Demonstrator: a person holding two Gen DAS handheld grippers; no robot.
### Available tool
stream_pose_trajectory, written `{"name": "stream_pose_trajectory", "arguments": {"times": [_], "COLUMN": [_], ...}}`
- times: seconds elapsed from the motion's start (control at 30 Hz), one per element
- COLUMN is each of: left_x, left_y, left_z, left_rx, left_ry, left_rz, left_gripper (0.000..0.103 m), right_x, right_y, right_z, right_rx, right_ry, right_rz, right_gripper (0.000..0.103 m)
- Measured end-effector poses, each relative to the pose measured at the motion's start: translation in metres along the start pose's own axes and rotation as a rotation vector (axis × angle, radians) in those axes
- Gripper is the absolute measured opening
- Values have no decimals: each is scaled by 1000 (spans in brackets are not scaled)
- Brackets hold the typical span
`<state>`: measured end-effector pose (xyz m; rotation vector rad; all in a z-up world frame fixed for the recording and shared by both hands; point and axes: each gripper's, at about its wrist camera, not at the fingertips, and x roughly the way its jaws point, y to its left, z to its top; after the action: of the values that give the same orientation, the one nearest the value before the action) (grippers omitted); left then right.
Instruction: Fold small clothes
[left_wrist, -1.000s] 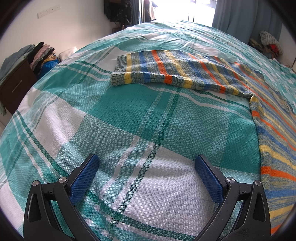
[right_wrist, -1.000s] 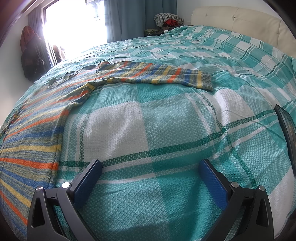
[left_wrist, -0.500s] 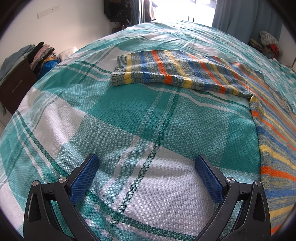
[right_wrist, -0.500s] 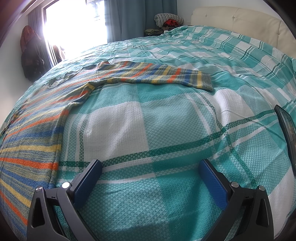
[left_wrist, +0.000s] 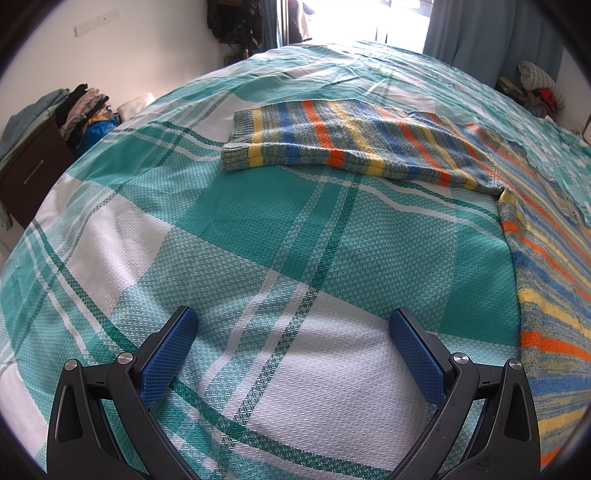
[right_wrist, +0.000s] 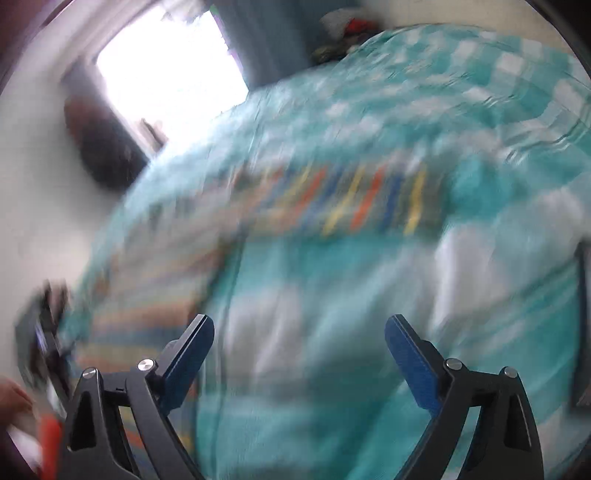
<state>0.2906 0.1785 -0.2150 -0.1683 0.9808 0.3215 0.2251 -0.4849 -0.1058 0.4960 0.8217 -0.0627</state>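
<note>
A striped knit sweater with blue, yellow and orange bands lies flat on the bed; its left sleeve stretches across the far middle and its body runs down the right edge. My left gripper is open and empty, low over the bedspread, well short of the sleeve. In the blurred right wrist view the other sleeve lies across the middle. My right gripper is open and empty above the bed, short of that sleeve.
A teal and white plaid bedspread covers the bed. A dark dresser with piled clothes stands at the left. A bright window and curtains are beyond. A dark flat object lies at the right edge.
The right gripper has moved fast: its view is now blurred, tilted and lifted, with the sleeve lower in frame. The left gripper has not moved.
</note>
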Motion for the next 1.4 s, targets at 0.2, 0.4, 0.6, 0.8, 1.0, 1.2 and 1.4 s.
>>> {"name": "stream_pose_trajectory", "arguments": {"times": [0.2, 0.4, 0.6, 0.8, 1.0, 1.2, 1.4], "left_x": [0, -1, -1, 0, 0, -1, -1], "left_y": [0, 1, 1, 0, 1, 2, 1], "left_z": [0, -1, 0, 1, -1, -1, -3], "left_rx": [-1, 1, 2, 5, 3, 3, 5], "left_ry": [0, 1, 1, -2, -12, -17, -33], "left_rz": [0, 0, 2, 7, 5, 7, 13], "left_gripper": [103, 103, 103, 103, 103, 103, 103], "right_x": [54, 118, 127, 87, 97, 178, 181], "right_y": [-96, -120, -119, -19, 169, 288, 237], "right_z": [72, 75, 73, 118, 143, 107, 104], "right_rx": [356, 430, 437, 88, -133, -184, -45], "right_ry": [95, 202, 189, 113, 147, 313, 282], "right_rz": [23, -3, -26, -27, 238, 395, 421], "right_gripper": [81, 67, 3, 3, 4, 61, 69]}}
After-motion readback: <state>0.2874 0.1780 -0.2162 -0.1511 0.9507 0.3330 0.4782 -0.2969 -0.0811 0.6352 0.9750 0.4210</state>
